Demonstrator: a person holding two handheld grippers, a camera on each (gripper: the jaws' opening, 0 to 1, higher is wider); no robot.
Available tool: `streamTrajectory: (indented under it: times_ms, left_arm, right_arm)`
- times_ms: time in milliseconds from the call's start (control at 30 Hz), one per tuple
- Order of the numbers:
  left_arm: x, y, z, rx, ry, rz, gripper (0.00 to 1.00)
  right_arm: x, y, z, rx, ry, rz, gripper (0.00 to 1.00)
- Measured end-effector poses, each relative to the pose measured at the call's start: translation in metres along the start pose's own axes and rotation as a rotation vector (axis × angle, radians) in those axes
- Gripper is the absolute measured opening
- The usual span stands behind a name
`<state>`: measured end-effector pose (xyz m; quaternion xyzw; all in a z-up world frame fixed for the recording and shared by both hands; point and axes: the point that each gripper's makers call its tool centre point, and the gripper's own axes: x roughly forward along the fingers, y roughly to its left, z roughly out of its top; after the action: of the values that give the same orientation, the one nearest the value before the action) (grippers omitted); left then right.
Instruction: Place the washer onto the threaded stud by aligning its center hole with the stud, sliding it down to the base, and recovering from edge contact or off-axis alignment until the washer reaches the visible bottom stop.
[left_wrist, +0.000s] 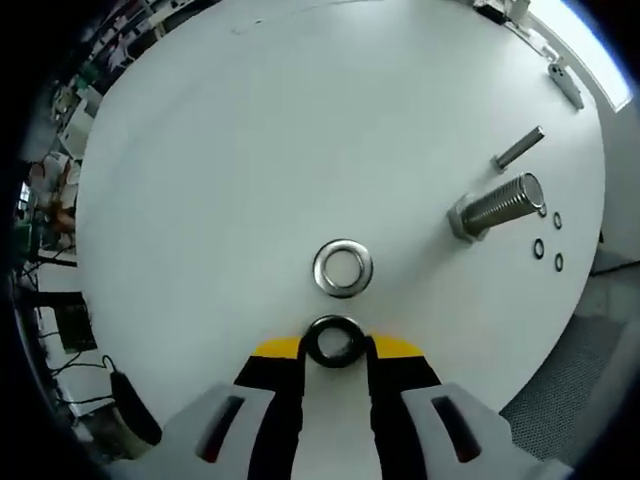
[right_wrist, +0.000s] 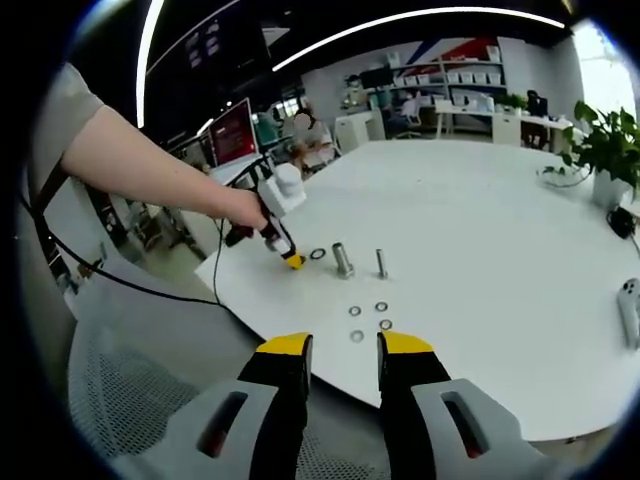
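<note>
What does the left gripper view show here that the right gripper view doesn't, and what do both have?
Left gripper view: a black washer between the left gripper's tips, too close to tell if gripped.

Right gripper view: the right gripper open over the table edge, a person's arm, office desks behind.

Both: the white table, the silver washer, the large threaded stud, a thinner stud, small rings.

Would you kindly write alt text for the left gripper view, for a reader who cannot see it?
The left gripper holds a dark washer between its yellow-tipped jaws, low over a white table. A silver washer lies flat just beyond it; further off stand a large threaded stud, a thinner bolt and four small rings.
</note>
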<state>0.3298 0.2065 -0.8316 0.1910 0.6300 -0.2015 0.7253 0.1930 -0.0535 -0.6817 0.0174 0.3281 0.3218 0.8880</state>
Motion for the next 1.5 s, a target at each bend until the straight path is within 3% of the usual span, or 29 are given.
streamTrajectory:
  times_ms: [367,700,1167,1300,1500]
  left_arm:
    - [0.0,0.0,-0.001,-0.005,0.002,0.002,0.21]
    - [-0.002,-0.001,-0.003,-0.052,-0.053,-0.003,0.19]
    - [-0.007,-0.023,-0.005,0.071,-0.051,-0.017,0.19]
    - [-0.01,-0.018,0.004,0.086,-0.078,-0.023,0.19]
    - [-0.033,-0.024,0.025,0.13,-0.14,-0.031,0.19]
  right_arm:
    - [0.0,0.0,0.0,0.0,-0.002,-0.002,0.28]
    - [0.0,-0.001,0.0,-0.001,-0.002,-0.004,0.28]
    - [0.0,0.0,0.0,-0.005,-0.001,-0.001,0.28]
    - [0.0,0.001,0.0,-0.007,0.0,0.003,0.28]
    - [0.0,0.003,0.0,-0.01,0.002,0.008,0.28]
